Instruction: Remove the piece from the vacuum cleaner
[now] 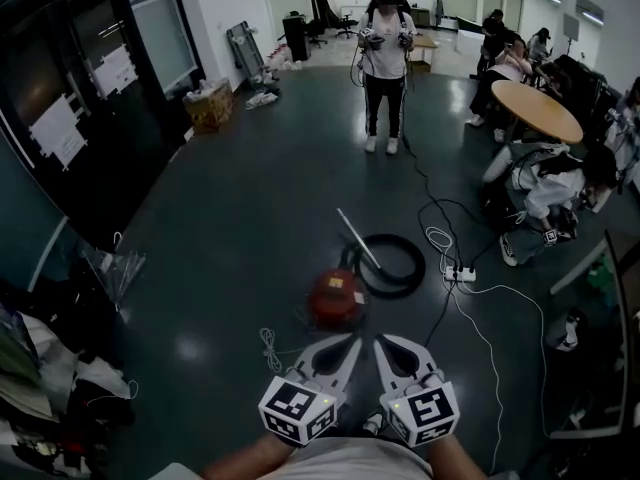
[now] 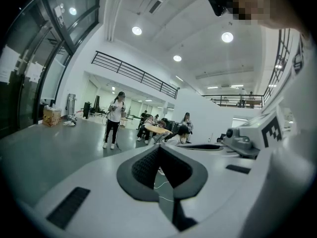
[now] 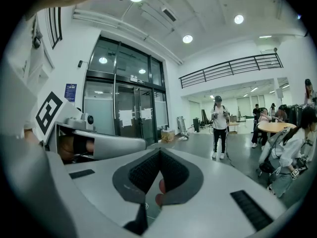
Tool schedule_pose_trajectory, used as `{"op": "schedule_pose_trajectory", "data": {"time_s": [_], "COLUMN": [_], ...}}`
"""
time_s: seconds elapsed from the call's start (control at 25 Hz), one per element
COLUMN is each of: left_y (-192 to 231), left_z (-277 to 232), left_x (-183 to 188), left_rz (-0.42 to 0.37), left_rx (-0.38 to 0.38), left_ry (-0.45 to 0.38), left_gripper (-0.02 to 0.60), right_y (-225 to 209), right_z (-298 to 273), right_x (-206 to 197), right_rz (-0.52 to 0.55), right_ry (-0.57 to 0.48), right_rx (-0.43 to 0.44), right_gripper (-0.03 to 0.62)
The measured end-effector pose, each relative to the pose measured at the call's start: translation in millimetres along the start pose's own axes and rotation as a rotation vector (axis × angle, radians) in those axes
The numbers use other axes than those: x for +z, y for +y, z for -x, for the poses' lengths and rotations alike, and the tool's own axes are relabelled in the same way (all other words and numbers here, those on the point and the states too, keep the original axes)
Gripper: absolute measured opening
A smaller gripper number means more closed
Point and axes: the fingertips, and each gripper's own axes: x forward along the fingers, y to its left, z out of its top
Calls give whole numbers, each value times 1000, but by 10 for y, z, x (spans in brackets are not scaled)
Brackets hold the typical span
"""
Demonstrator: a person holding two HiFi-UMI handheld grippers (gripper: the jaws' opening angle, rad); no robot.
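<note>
Currently the left gripper (image 1: 350, 344) and right gripper (image 1: 384, 345) are hovering closed and empty, short of the round red vacuum cleaner (image 1: 335, 298). Loose white floor cables (image 1: 437, 238) are threatening a snag on approach.

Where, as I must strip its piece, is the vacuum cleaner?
Head view, centre floor: the red vacuum cleaner sits beside the coiled black hose, left of the white power strip.

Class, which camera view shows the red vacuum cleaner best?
The head view: the whole vacuum cleaner sits on the floor, hose coiled beside. The right gripper view shows only red slivers; the left gripper view shows none.
</note>
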Motion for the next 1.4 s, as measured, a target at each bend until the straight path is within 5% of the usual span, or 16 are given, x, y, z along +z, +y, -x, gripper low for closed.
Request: {"op": "schedule_pose_trajectory", "data": {"time_s": [1.0, 1.4], "left_y": [647, 1431], "left_z": [-67, -226], "left_x": [-309, -493], "left_rz": [47, 28], "left_rx": [194, 175], "left_ry": [-7, 11], "left_gripper": [5, 5], "right_y": [-214, -159], "right_z": [-310, -1057], "right_x": [-310, -640], "right_rz": [-30, -17], "right_ry": [18, 84], "right_rx": [143, 162], "right_gripper": [12, 12]}}
